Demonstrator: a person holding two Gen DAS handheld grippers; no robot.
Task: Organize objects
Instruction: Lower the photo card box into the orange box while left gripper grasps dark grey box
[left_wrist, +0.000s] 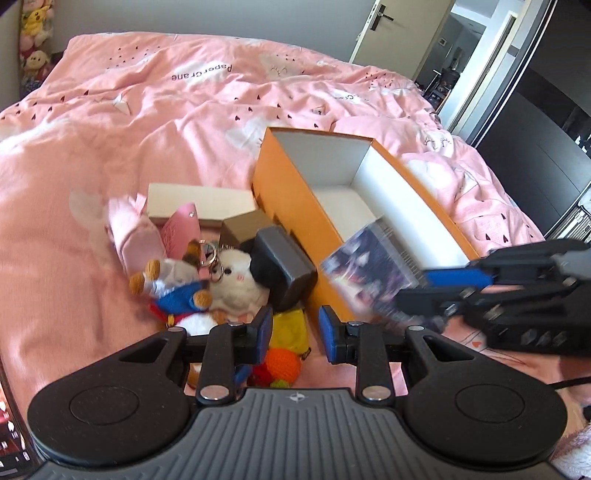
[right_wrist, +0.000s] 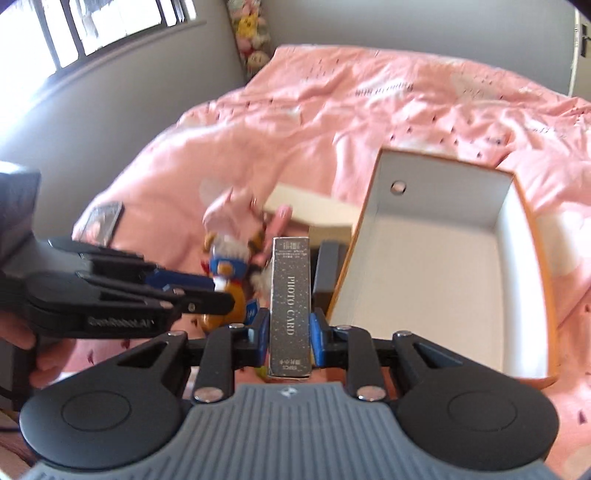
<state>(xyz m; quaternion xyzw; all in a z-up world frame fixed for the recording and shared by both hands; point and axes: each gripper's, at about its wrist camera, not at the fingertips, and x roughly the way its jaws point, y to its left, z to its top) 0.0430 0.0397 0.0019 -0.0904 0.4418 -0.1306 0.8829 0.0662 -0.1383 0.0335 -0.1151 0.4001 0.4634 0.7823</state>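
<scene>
Pink bedspread (right_wrist: 332, 110) below: my right tongs (right_wrist: 288, 332) clamped the grey photo-card box (right_wrist: 290, 295), long axis forward; orange cardboard box (right_wrist: 443, 258) lay right. Left tongs (left_wrist: 295, 328) stood empty, narrowly apart.

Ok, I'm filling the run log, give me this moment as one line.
right gripper: shut on photo card box | left gripper: holds nothing | orange box: empty | toys: on bed

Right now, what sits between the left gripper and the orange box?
Left wrist view: the yellow pouch lies ahead of the left gripper, then bare pink bedding up to the orange box.
</scene>
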